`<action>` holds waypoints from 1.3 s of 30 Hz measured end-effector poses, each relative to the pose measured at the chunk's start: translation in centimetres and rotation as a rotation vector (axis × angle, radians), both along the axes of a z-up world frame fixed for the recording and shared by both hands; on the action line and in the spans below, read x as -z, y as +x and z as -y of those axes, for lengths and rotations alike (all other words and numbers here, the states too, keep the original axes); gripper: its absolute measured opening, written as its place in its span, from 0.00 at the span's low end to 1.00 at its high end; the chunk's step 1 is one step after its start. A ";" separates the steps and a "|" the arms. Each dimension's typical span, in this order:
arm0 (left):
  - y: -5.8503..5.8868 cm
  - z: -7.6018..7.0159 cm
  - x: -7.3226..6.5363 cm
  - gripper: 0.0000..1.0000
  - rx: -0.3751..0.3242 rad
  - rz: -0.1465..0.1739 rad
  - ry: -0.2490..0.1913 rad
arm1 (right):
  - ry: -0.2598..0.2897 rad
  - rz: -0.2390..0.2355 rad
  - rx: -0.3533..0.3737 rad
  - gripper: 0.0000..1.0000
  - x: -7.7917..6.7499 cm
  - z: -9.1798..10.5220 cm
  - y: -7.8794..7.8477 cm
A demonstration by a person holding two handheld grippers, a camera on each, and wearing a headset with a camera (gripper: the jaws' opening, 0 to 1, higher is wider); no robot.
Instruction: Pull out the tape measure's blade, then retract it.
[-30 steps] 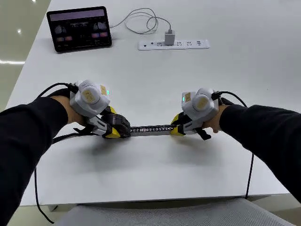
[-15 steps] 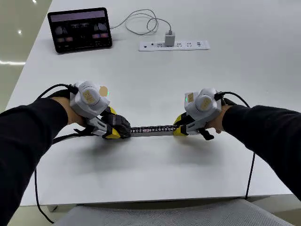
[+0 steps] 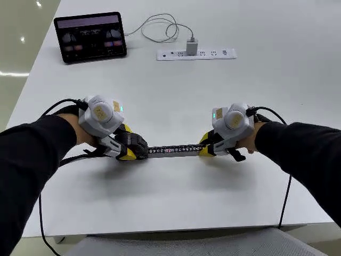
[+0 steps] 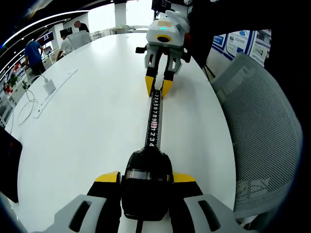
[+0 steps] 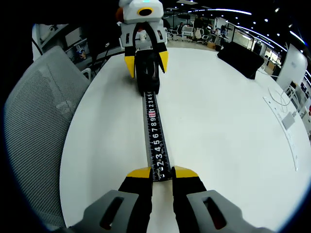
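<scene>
Right gripper (image 5: pixel 163 174): jaws pressed onto the tip of the thin steel blade with black numbers (image 5: pixel 153 131); now a little further to the right than a moment ago.
Left gripper (image 4: pixel 146 178): jaws squeezing the chunky black tape measure case (image 3: pixel 136 144) from both sides; in the same spot as before.
Blade: a bit longer now; stretched straight between the two grippers, right down by the white bench (image 3: pixel 176 90); cannot tell if touching it.
Place: close to the front edge of the bench, about halfway along.
Meaning for the task: pulling-out part going well, only a short piece out so far.
Left to do: maybe more pulling, then letting the blade slide back into the case.
</scene>
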State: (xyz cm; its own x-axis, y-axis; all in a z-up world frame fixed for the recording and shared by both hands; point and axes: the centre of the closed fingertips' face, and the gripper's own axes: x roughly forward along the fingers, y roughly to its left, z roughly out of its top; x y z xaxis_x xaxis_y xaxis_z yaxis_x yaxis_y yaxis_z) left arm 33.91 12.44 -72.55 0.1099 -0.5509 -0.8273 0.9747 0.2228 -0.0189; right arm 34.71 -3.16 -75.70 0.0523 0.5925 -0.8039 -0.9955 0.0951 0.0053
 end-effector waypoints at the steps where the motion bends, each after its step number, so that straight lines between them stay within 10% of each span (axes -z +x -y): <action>1: 0.0 0.0 0.0 0.34 -0.001 0.000 0.000 | 0.001 -0.001 0.002 0.10 0.1 0.1 0.1; 39: -0.1 0.0 0.1 0.34 -0.009 0.000 -0.004 | -0.020 0.002 0.029 0.10 0.1 3.4 0.2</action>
